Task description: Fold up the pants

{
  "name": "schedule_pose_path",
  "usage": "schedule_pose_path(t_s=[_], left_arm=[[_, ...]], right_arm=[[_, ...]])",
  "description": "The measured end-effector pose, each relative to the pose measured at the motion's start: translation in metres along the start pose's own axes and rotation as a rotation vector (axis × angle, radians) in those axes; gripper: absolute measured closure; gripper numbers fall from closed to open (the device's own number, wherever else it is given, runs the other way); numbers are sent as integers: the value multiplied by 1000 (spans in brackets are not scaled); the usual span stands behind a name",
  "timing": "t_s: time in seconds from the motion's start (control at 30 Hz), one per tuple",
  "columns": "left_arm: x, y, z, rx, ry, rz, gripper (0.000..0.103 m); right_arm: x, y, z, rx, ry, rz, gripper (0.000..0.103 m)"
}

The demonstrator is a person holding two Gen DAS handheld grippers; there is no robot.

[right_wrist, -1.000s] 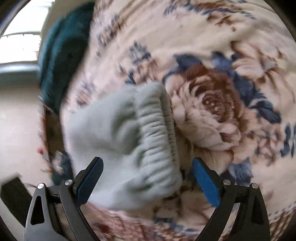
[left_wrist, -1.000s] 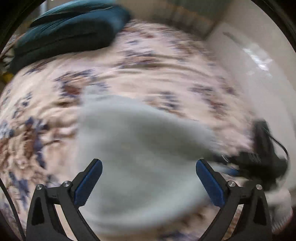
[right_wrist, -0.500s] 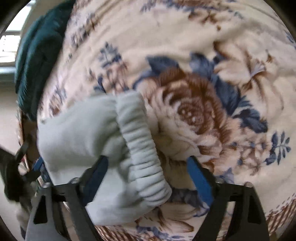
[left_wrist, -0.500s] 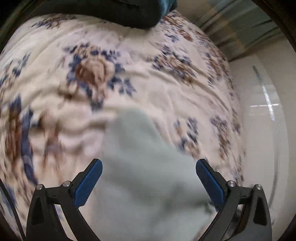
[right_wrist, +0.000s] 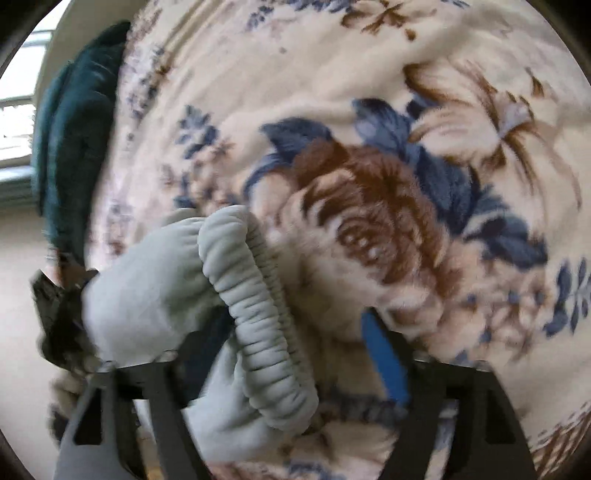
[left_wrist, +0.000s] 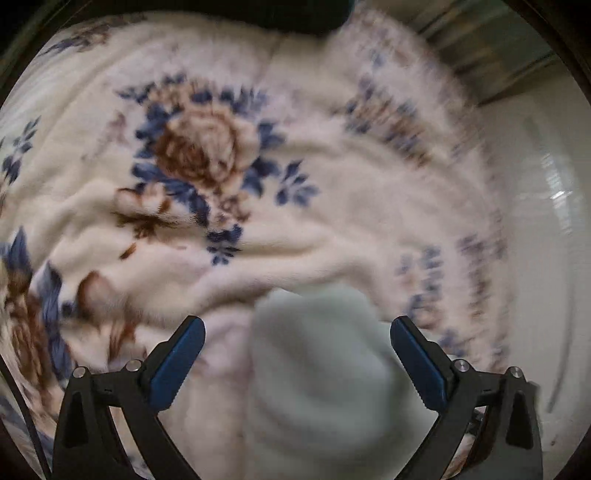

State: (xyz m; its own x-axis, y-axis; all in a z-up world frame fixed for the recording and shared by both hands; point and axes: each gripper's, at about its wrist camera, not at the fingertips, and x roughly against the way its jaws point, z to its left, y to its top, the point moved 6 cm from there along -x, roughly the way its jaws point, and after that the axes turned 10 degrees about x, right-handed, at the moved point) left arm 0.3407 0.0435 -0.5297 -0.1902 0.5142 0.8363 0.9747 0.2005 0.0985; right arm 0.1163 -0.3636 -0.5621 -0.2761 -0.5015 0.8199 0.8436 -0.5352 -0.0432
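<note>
Left wrist view: the pale grey-green fleece pants (left_wrist: pixel 317 373) show as a soft, blurred mound, rounded at the top, lying on the cream plush blanket with blue and brown flowers (left_wrist: pixel 229 206). The mound sits low in the picture, between the two fingers of the left gripper (left_wrist: pixel 297 358) and nearer the right-hand one. The blue pads (left_wrist: pixel 177 362) stand wide apart; neither visibly presses the cloth, though blur hides the right-hand edge of the mound. The gripper points steeply down at the blanket. A dark teal cushion (left_wrist: pixel 306 18) lies at the blanket's far edge, and pale floor (left_wrist: pixel 546 280) runs along the right.

Right wrist view: here the pants (right_wrist: pixel 155 291) are sharper. The gathered elastic waistband (right_wrist: pixel 266 325) curves in a thick ribbed roll from mid-picture toward the bottom, with smooth fleece bunched to its left. The right gripper (right_wrist: pixel 284 350) also points steeply down, and its jaws are opening. The waistband lies between the fingers; cloth drapes over the left-hand finger, and the blue pad (right_wrist: pixel 384 358) on the other side stands clear of it. The left gripper (right_wrist: pixel 59 317) shows as a dark blurred shape at the garment's left end.
</note>
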Motion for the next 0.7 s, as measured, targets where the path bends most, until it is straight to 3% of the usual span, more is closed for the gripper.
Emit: schedule_pose_path(t_s=[0.07, 0.2, 0.3, 0.37, 0.4, 0.5, 0.7], left_arm=[[25, -16, 4, 48, -118, -11, 1], [36, -65, 19, 123, -217, 93, 1], [11, -93, 33, 153, -163, 192, 1], [-5, -104, 36, 184, -190, 228, 1], [-13, -108, 34, 198, -230, 240, 1], [-30, -107, 30, 145, -185, 238, 0], [-46, -92, 30, 133, -234, 278, 0]], right_arm=[[16, -13, 2, -33, 115, -41, 7], [17, -46, 9, -63, 223, -64, 2], [-21, -71, 11, -95, 289, 42, 2], [-43, -80, 12, -104, 354, 74, 2], [-55, -84, 9, -119, 359, 92, 2], [-95, -96, 11, -190, 450, 128, 0], [-119, -83, 24, -269, 641, 58, 0]])
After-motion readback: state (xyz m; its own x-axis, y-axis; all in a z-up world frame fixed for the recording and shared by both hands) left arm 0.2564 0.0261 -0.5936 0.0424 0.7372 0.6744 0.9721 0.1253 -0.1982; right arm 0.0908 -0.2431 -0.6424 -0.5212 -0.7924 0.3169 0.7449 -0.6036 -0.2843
